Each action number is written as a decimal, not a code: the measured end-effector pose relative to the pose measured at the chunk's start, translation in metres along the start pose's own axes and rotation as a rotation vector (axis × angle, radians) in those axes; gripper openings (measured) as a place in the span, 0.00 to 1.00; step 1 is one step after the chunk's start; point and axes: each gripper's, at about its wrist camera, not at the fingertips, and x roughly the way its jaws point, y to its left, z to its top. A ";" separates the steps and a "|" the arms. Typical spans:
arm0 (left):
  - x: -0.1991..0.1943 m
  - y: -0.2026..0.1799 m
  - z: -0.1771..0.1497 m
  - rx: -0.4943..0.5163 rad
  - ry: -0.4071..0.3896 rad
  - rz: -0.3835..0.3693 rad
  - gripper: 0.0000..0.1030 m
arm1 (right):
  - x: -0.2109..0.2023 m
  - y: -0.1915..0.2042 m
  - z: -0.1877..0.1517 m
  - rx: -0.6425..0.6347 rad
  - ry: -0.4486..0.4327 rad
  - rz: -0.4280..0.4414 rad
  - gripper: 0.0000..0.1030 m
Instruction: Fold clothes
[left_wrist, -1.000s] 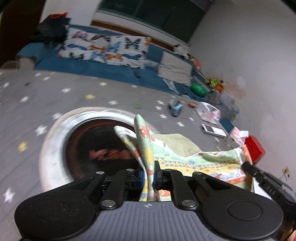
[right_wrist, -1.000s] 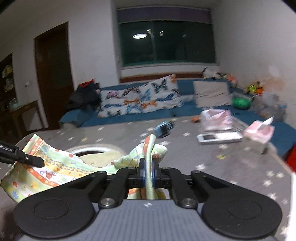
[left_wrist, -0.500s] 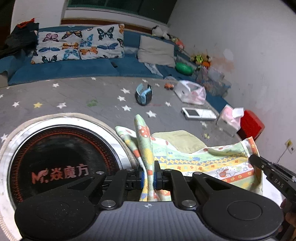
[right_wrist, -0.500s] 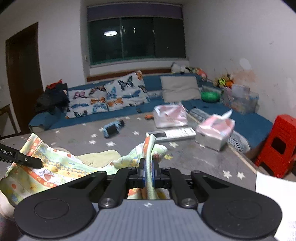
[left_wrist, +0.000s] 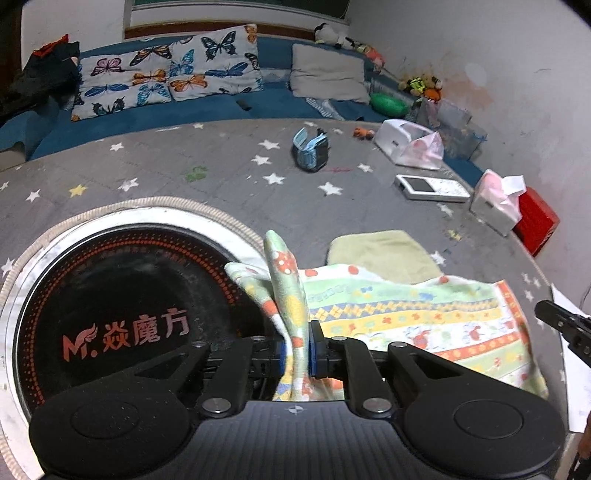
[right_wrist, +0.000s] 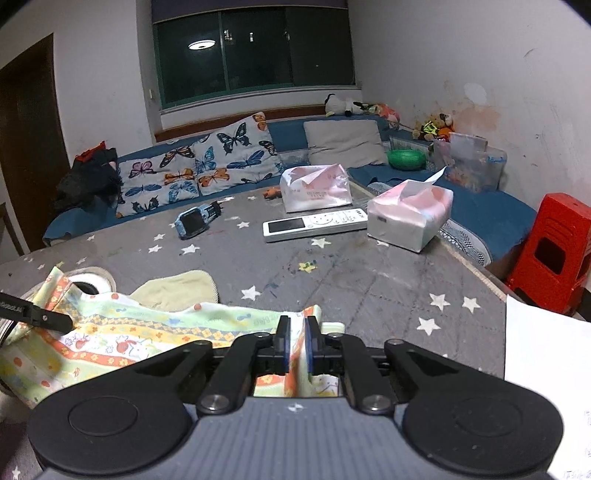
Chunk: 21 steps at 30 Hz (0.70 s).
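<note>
A small patterned garment (left_wrist: 406, 314), pale green with orange and yellow bands, is stretched between my two grippers over the grey star-print table (left_wrist: 229, 155). My left gripper (left_wrist: 297, 350) is shut on one bunched end, which sticks up between the pads. My right gripper (right_wrist: 296, 345) is shut on the other end of the garment (right_wrist: 122, 339), low near the table. A plain yellow-green folded cloth (left_wrist: 384, 254) lies flat just behind it and also shows in the right wrist view (right_wrist: 177, 291).
A round black cooktop (left_wrist: 122, 314) is set into the table at left. Further back lie a blue smartwatch (right_wrist: 192, 221), a white remote (right_wrist: 314, 225), two tissue packs (right_wrist: 410, 210) and white paper (right_wrist: 546, 350) at the right edge. A red stool (right_wrist: 554, 251) stands beyond.
Both grippers have swung right and come lower toward the table with the garment. The bunched end that stood up in the right gripper now lies low and flatter.
</note>
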 end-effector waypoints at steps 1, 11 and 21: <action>0.001 0.001 -0.001 0.000 0.003 0.008 0.18 | -0.001 0.002 -0.001 -0.007 0.000 0.001 0.10; 0.002 0.011 -0.010 0.031 0.004 0.107 0.51 | 0.000 0.025 -0.021 -0.072 0.044 0.059 0.48; -0.018 -0.005 -0.034 0.131 -0.048 0.119 0.79 | -0.011 0.048 -0.040 -0.098 0.059 0.093 0.73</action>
